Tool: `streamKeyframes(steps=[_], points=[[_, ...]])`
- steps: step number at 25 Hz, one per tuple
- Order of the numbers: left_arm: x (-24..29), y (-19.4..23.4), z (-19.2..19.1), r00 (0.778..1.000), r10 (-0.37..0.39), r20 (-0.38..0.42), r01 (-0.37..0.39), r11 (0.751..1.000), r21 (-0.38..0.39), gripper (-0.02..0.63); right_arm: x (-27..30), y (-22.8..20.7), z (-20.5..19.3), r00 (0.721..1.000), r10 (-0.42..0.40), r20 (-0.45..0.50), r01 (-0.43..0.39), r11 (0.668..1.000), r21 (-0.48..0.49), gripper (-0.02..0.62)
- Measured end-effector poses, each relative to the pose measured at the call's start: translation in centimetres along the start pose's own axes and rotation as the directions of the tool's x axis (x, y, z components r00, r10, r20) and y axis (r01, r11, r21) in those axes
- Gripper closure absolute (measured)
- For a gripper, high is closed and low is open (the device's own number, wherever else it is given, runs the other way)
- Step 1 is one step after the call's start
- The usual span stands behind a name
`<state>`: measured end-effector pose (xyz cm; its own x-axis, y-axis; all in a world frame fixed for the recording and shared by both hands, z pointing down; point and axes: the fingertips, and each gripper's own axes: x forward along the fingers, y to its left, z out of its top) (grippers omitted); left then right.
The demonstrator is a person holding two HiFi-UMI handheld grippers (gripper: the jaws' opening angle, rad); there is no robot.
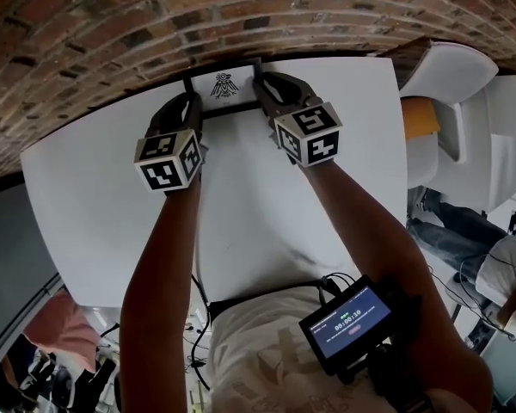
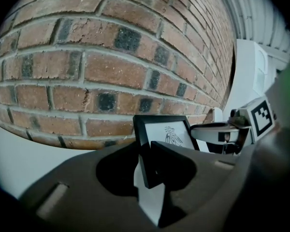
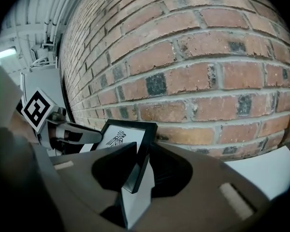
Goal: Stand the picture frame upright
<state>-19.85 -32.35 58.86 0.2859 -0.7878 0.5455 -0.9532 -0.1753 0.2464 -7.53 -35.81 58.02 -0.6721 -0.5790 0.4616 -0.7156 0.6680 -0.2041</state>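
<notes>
One black picture frame (image 1: 224, 87) — white mat, small bird drawing, face toward the person — sits at the far edge of the white tabletop (image 1: 95, 196), close to the brick wall (image 1: 112, 33). Two claws hold it: the left claw (image 2: 147, 170) pinches its left rail and the right claw (image 3: 139, 170) pinches its right rail, each partly closed on the black moulding.

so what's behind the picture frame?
A brick wall stands right behind the picture frame. The frame's back face, any stand on it, and whether it touches the wall are covered by the frame itself.
</notes>
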Motion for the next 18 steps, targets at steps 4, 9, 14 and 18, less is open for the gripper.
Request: streamKeyframes(steps=[4, 9, 14, 18], points=[[0.3, 1.0, 0.8, 1.0, 0.016, 0.025, -0.016, 1.0, 0.006, 0.522, 1.0, 0.1, 0.8, 1.0, 0.001, 0.021, -0.001, 1.0, -0.02, 0.503], [0.8, 2.0, 1.5, 0.998, 0.03, 0.047, -0.03, 1.0, 0.0, 0.522, 2.1, 0.1, 2.0, 0.999, 0.003, 0.042, -0.001, 0.999, -0.04, 0.505], [1.4, 2.5, 1.8, 0.998, 0.034, 0.057, -0.034, 0.999, 0.001, 0.522, 2.8, -0.3, 2.2, 0.999, -0.004, 0.054, 0.007, 0.999, -0.04, 0.506], [2.1, 2.8, 1.6, 0.998, 0.037, 0.044, -0.037, 0.999, 0.001, 0.522, 3.3, -0.6, 2.0, 0.999, -0.008, 0.049, 0.01, 0.999, -0.039, 0.514]])
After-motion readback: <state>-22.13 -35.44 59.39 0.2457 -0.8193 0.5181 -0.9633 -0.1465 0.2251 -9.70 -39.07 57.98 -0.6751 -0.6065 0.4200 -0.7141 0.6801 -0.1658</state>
